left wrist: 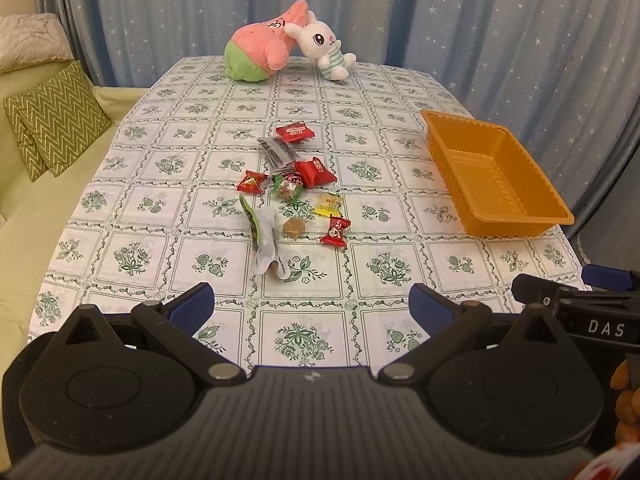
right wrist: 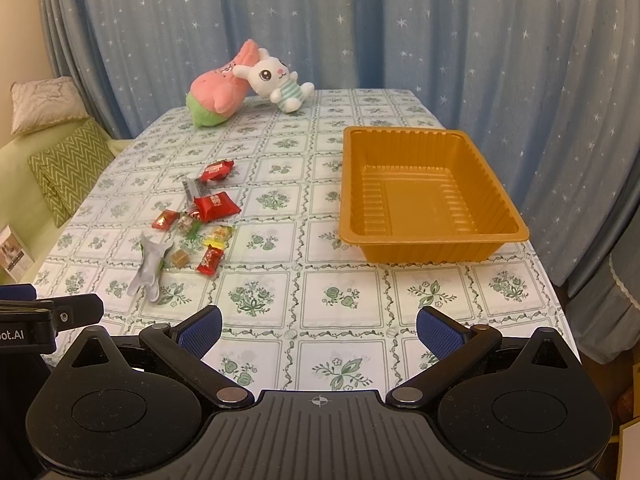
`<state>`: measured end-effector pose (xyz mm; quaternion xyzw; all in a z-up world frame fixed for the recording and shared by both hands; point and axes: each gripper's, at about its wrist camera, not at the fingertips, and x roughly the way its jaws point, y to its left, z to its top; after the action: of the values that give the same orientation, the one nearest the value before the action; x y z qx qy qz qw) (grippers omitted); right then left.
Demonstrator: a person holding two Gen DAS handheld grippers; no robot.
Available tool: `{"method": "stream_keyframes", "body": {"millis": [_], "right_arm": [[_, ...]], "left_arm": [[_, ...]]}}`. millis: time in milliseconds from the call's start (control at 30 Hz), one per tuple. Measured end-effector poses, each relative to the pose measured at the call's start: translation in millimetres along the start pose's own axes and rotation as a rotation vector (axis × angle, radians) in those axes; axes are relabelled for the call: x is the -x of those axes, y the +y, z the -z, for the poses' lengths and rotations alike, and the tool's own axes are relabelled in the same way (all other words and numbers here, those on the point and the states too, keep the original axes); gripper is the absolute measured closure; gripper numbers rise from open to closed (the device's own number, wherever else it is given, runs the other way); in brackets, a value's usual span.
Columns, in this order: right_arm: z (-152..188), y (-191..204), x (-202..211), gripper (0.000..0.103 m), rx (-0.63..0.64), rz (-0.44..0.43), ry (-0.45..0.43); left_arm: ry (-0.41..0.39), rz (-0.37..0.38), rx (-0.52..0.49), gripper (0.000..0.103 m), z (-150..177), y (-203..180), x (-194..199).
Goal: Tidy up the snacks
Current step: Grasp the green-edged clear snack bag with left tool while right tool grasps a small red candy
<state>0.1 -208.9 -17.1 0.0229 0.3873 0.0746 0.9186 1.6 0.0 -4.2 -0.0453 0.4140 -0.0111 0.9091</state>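
Now | both claws spread, holding nothing | snack pile (left wrist: 294,192) lying ahead of my left claw (left wrist: 311,310), nearer it | tray (right wrist: 424,196) sitting ahead of my right claw (right wrist: 319,330)

— Is there room to reach in?
— Yes. The table (right wrist: 344,288) is bare along its near edge.
— What is in the way?
— The snacks (right wrist: 192,224) sit in a heap toward the left edge. The orange tray (right wrist: 424,196) sits by the right edge. Two plush toys (right wrist: 244,84) lean together at the far edge.
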Motion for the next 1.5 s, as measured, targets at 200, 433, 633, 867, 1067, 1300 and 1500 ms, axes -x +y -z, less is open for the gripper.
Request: {"method": "stream_keyframes", "body": {"millis": [200,433,633,867,1067,1300,1500], "right_arm": [[-4.9,-0.8,-6.1,0.000,-0.003,-0.016,0.010],[-5.2,11.9,-24.3,0.001,0.048,-0.050,0.017],[-12.5,22.6,-49.1,0.001,0.064,-0.083,0.021],[-27.4,33.0,-80.6,0.001,0.080,-0.097,0.019],[-33.9,36.7,-111.0,0.010,0.083,-0.108,0.043],[-36.9,42.4,-139.1,0.014,0.081,-0.131,0.070],[-38.3,53.7,-157.0,0.017,0.090,-0.155,0.081]], "left_arm": [[-0.003,0.002,0.032,0.001,0.4,13.5,-8.9],[0.001,-0.021,0.031,0.010,-5.5,31.5,-31.9],[0.012,-0.013,0.026,0.024,-16.2,42.2,-57.1],[0.045,-0.004,0.034,0.038,-30.6,51.6,-95.2],[0.096,0.001,0.024,0.063,-35.6,54.1,-133.0],[0.115,0.012,0.037,0.070,-38.1,60.9,-158.9],[0.134,0.025,0.043,0.080,-39.5,64.6,-170.4]]}}
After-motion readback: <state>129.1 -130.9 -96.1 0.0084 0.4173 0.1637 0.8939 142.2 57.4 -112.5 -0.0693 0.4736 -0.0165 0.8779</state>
